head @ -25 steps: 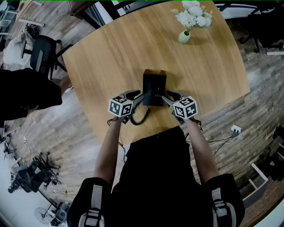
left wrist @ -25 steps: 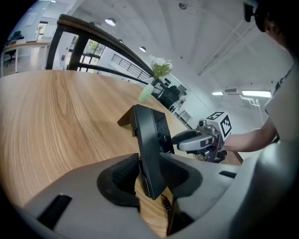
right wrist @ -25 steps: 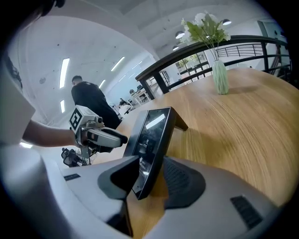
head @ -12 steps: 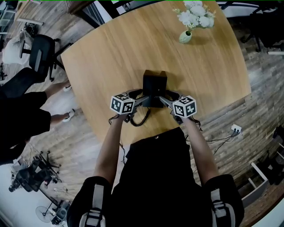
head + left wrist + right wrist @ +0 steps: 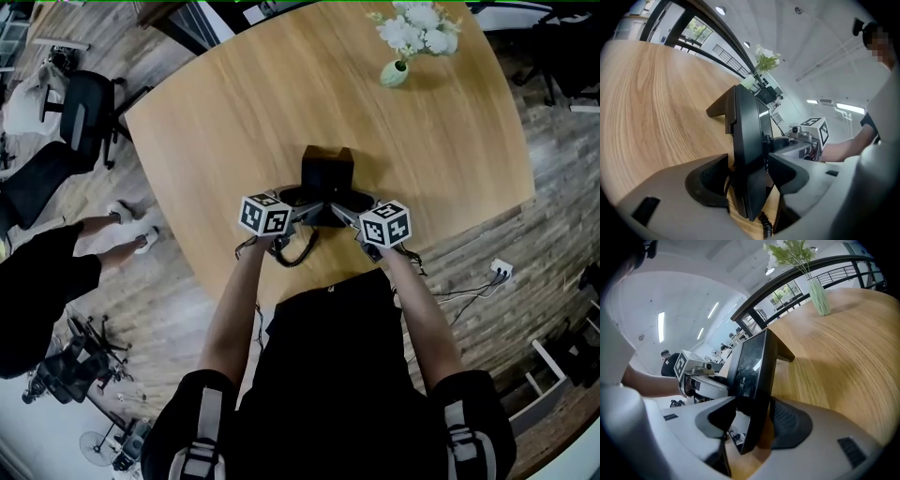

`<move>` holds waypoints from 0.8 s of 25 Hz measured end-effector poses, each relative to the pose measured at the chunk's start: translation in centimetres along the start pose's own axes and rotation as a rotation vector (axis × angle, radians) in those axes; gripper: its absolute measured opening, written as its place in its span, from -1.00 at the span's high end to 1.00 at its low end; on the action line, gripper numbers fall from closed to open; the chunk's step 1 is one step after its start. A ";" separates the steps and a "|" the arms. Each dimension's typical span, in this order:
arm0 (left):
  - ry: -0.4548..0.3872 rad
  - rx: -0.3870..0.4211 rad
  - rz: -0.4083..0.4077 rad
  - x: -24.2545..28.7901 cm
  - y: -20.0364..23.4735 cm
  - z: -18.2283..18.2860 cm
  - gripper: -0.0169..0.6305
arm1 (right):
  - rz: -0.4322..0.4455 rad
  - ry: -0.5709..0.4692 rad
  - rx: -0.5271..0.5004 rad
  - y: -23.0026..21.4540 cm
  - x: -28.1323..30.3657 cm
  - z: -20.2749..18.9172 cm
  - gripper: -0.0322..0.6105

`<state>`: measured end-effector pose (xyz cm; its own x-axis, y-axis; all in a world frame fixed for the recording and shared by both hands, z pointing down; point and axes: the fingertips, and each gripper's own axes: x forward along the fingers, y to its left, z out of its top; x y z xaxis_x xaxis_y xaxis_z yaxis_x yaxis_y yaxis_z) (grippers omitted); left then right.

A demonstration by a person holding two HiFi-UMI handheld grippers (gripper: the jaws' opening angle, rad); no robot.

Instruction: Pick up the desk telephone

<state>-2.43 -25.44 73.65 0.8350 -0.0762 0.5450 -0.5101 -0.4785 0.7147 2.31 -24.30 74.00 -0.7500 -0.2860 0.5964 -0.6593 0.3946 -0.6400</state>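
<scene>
The black desk telephone point(image 5: 326, 178) stands on the round wooden table point(image 5: 234, 103), its coiled cord point(image 5: 296, 249) trailing toward the near edge. My left gripper point(image 5: 300, 208) straddles the phone's left side and my right gripper point(image 5: 351, 208) its right side. In the left gripper view the phone's edge point(image 5: 749, 154) stands between the jaws of the left gripper point(image 5: 747, 177), which are opening; the pads do not press on it. The right gripper view shows the same: the phone point(image 5: 757, 371) sits between the opening jaws of the right gripper point(image 5: 751, 423), with gaps beside it.
A pale green vase of white flowers point(image 5: 395, 71) stands at the table's far side. An office chair point(image 5: 80, 112) and a person's legs point(image 5: 112, 225) are on the floor at the left. A power strip point(image 5: 500, 270) lies at the right.
Both grippers' jaws have spread apart around the phone and both hands have edged a little forward and down. The phone stays on the table. The person at the left has moved.
</scene>
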 end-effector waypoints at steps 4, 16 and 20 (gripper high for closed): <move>0.002 -0.016 -0.008 0.6 0.2 0.1 0.18 | 0.025 -0.002 0.026 0.0 0.2 -0.1 0.22; 0.000 -0.055 -0.033 1.0 0.2 0.1 0.17 | 0.063 -0.013 0.096 -0.1 0.4 -0.2 0.22; 0.001 -0.048 -0.021 1.0 0.2 0.0 0.17 | 0.055 -0.018 0.108 -0.2 0.4 -0.2 0.22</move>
<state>-1.70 -25.62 74.35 0.8454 -0.0653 0.5301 -0.5017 -0.4375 0.7463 2.18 -24.30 74.46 -0.7855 -0.2828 0.5504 -0.6180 0.3142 -0.7206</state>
